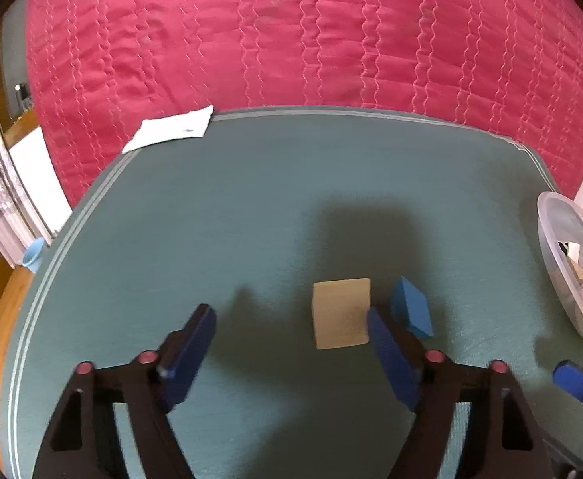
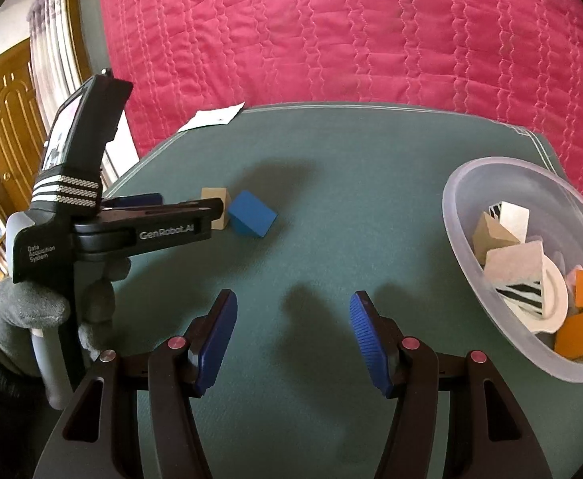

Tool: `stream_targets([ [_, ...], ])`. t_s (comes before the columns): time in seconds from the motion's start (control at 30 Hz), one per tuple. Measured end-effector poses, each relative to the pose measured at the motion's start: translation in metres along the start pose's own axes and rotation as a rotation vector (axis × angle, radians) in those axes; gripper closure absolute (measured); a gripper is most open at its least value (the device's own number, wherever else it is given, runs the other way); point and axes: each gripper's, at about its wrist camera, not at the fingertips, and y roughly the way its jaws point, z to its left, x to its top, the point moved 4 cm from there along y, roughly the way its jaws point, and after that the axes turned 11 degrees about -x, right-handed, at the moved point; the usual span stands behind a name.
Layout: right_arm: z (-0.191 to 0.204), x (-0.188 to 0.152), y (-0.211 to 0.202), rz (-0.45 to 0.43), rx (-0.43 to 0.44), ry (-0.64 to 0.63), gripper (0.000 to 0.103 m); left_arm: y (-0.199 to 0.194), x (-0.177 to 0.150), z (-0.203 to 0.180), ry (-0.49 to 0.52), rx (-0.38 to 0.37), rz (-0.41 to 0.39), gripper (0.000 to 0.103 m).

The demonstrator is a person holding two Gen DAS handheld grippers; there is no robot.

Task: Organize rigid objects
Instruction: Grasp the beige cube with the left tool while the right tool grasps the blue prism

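The step in hand looks like picking the next block for the bowl (image 2: 487,183). The bowl stands at the right side of the green mat (image 1: 251,207) and already holds several blocks: orange ones, a striped one, pale ones. Two blocks are left on the mat: a tan cube (image 1: 341,313) and a blue wedge (image 1: 411,307), just beside each other; whether they touch I cannot tell.

The left gripper (image 1: 291,327) is low over the mat w/ jaws apart. The cube sits near its right finger, maybe touching it, but the other finger is well apart from the cube, so nothing is gripped. The right gripper (image 2: 293,319) is also apart and empty, only bare mat between the fingers, the bowl near on its right.

Next move, as I judge: the left gripper must shift a bit so the cube is centred between the fingers, then close w/o pushing the wedge.

Left wrist view shows the cube vs. the fingers clearly, but only a slice of the bowl. Right wrist view shows the bowl's content, the gloved hand (image 2: 32,311) on the left tool, and that tool's arm hiding part of the cube.
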Motion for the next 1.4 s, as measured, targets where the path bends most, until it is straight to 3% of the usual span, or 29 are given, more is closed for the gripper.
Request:
stream_targets([
  [0.47,0.008,0.016,0.034,0.082,0.032,-0.034,0.043,0.010,-0.001,0.001,-0.050,-0.071,0.016,0.030],
  [0.7,0.016,0.024,0.047,0.104,0.056,-0.054,0.043,0.007,-0.003,-0.002,-0.041,-0.139,0.003,0.055],
  [1.07,0.038,0.048,0.074,0.085,0.046,-0.184,0.043,0.000,-0.007,0.010,-0.041,-0.110,0.006,0.055],
  [1.4,0.065,0.062,0.094,0.069,0.056,-0.320,0.045,-0.005,-0.008,0.026,-0.051,-0.101,0.006,0.046],
])
